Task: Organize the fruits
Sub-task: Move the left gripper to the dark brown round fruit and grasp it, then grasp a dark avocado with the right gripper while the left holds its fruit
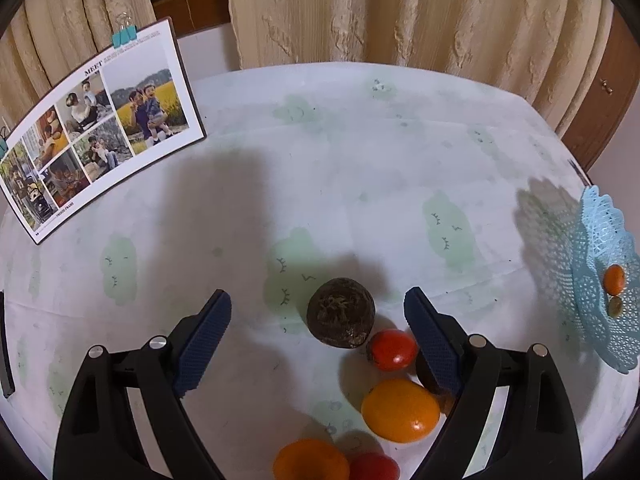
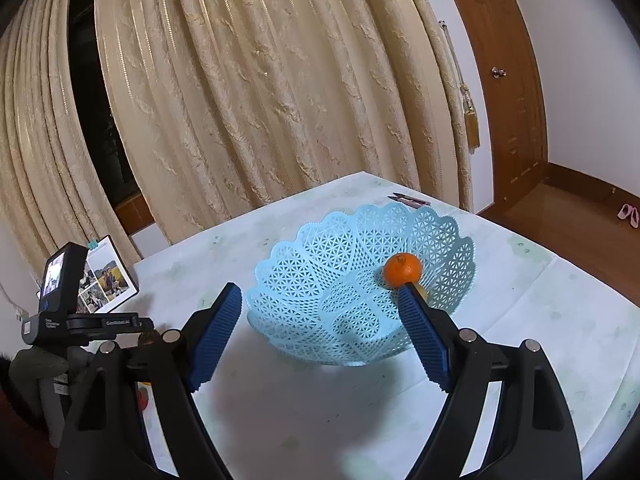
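Observation:
In the left wrist view my left gripper point(image 1: 318, 312) is open above the table, with a dark round fruit point(image 1: 341, 312) between its fingers. A red tomato point(image 1: 392, 349), an orange point(image 1: 400, 410), a second orange point(image 1: 310, 462) and a second red tomato point(image 1: 373, 467) lie near it. The light blue lattice basket point(image 1: 600, 280) stands at the right and holds a small orange point(image 1: 615, 279). In the right wrist view my right gripper point(image 2: 320, 304) is open and empty before the basket point(image 2: 340, 280), which holds the small orange point(image 2: 403, 270).
A photo board point(image 1: 96, 128) with blue clips leans at the table's back left. Beige curtains point(image 1: 400, 12) hang behind the table. Small scissors point(image 2: 410, 200) lie behind the basket. The left gripper's camera unit point(image 2: 60, 296) shows at the left of the right wrist view.

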Action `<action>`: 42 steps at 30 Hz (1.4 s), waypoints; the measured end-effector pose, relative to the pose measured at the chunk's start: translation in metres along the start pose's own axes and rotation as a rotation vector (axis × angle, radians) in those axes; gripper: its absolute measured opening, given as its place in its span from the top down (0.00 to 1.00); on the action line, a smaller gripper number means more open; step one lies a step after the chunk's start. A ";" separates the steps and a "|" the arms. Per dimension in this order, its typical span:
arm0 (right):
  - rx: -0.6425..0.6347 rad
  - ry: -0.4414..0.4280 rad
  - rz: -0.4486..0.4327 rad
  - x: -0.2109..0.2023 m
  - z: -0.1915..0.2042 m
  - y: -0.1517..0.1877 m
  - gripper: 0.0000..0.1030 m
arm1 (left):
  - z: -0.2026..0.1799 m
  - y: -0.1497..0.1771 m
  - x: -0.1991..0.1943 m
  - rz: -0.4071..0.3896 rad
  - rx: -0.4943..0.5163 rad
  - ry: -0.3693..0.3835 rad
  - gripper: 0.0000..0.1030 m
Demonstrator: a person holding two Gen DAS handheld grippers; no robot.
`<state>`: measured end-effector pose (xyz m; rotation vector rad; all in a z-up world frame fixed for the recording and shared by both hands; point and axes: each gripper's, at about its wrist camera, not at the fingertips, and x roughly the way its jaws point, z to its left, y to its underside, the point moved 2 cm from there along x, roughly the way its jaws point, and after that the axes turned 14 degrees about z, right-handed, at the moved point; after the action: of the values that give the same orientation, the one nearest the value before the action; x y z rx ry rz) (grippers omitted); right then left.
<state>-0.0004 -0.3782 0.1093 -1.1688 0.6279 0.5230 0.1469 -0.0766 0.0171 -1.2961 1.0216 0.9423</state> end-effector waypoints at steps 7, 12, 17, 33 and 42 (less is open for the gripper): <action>-0.020 -0.003 0.013 0.004 0.005 0.002 0.21 | -0.003 -0.005 0.015 0.049 -0.018 -0.001 0.32; -0.030 -0.003 0.022 0.007 0.007 0.003 0.21 | -0.003 -0.004 0.026 0.069 -0.022 0.028 0.54; -0.066 -0.014 0.036 0.010 0.018 0.010 0.21 | -0.001 -0.003 0.023 0.049 -0.018 0.058 0.61; -0.139 -0.161 0.158 0.021 0.078 0.023 0.21 | 0.028 -0.005 -0.064 -0.202 -0.056 0.138 0.61; -0.219 -0.191 0.296 0.066 0.125 0.023 0.28 | 0.053 -0.004 -0.097 -0.297 -0.090 0.149 0.61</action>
<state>0.0538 -0.2484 0.0800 -1.2189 0.5914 0.9633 0.1257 -0.0220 0.1110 -1.5628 0.8765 0.6791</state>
